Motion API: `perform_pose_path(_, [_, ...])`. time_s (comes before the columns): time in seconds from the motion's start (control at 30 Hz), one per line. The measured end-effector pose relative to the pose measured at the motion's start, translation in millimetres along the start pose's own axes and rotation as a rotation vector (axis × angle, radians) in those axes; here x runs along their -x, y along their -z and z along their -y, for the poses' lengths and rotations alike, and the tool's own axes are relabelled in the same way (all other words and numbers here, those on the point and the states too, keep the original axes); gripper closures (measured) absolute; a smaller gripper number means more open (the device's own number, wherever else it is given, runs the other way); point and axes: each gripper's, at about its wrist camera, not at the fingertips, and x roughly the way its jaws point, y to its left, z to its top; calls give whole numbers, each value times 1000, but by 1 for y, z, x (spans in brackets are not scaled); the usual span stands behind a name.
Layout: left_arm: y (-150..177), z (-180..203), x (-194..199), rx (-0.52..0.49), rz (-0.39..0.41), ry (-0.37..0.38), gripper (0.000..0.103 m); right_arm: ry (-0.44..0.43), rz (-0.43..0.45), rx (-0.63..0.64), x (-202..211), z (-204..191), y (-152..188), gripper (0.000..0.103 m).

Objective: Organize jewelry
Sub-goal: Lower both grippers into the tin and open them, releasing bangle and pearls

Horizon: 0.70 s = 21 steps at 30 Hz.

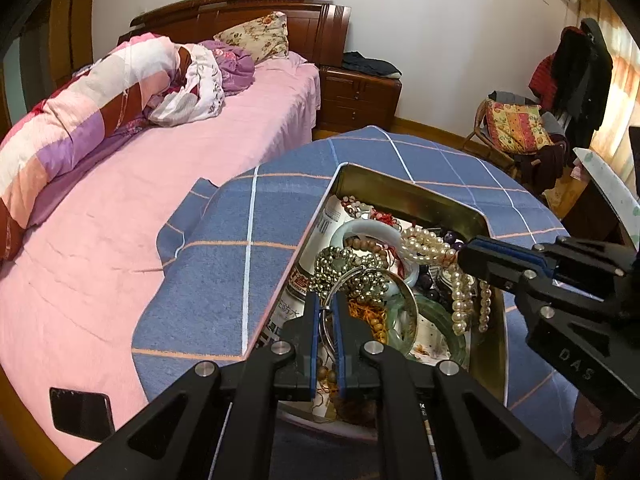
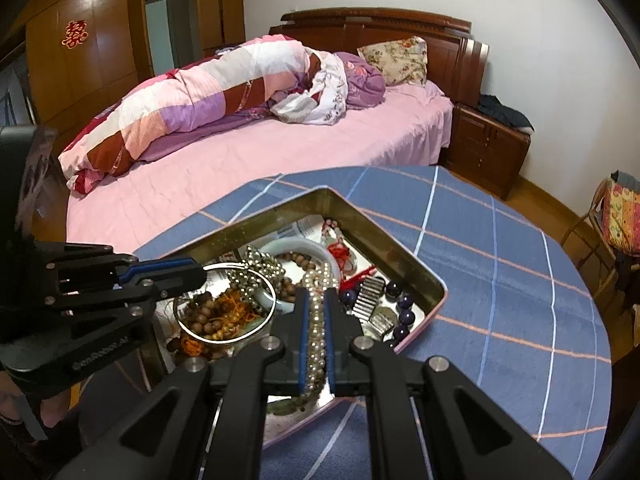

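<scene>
On a round table under a blue checked cloth (image 2: 500, 264) sits an open rectangular gold-lined metal tin (image 1: 440, 204), heaped with jewelry. Over the tin's near end, the left gripper (image 1: 325, 300) is clamped on a thin silver wire bangle (image 2: 226, 304), its blue-padded fingers nearly together around the ring; the bangle is tilted up above a tangle of brown wooden beads with orange thread (image 2: 224, 318) inside the tin. At the tin's right side, the right gripper (image 2: 316, 300) is pinched on a multi-strand cream pearl bracelet (image 1: 460, 276), whose loops hang down from the jaws into the tin. Near the tin's middle lie a pale green jade bangle (image 1: 362, 230) and a coil of shiny silver-gold metal beads (image 1: 348, 270). Toward the tin's right wall rest dark purple round beads (image 2: 400, 304). Beyond the tin stands a bed with a pink sheet (image 1: 132, 208); left of the tin, a black phone (image 1: 82, 414) lies on that sheet.
</scene>
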Motion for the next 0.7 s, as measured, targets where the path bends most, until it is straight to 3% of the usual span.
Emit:
perform_pose_path(0.1, [1,0,-3,7,-12,1,97,-10,-3,-27,-2,5,3,93])
perform_pose_path(0.2, [4,-1,-6,24,-28,4,95,-8,-5,-49,-2,10,6,82])
perform_pose_path(0.27, [4,-1,-3,43,-20,-14,82,4,7,-65,3,12,8,54])
perform_pose_path(0.33, [6,1,4,58,5,-19,65,10,30,-95,13,15,11,46])
perform_pose_path(0.37, [7,1,7,73,11,-14,55,15,35,-104,17,16,13,46])
perform_pose_path(0.47, [13,7,20,93,58,-29,41,18,55,-147,31,23,23,41])
perform_pose_path(0.7, [24,16,40,83,110,-75,39,39,100,-188,54,25,36,36])
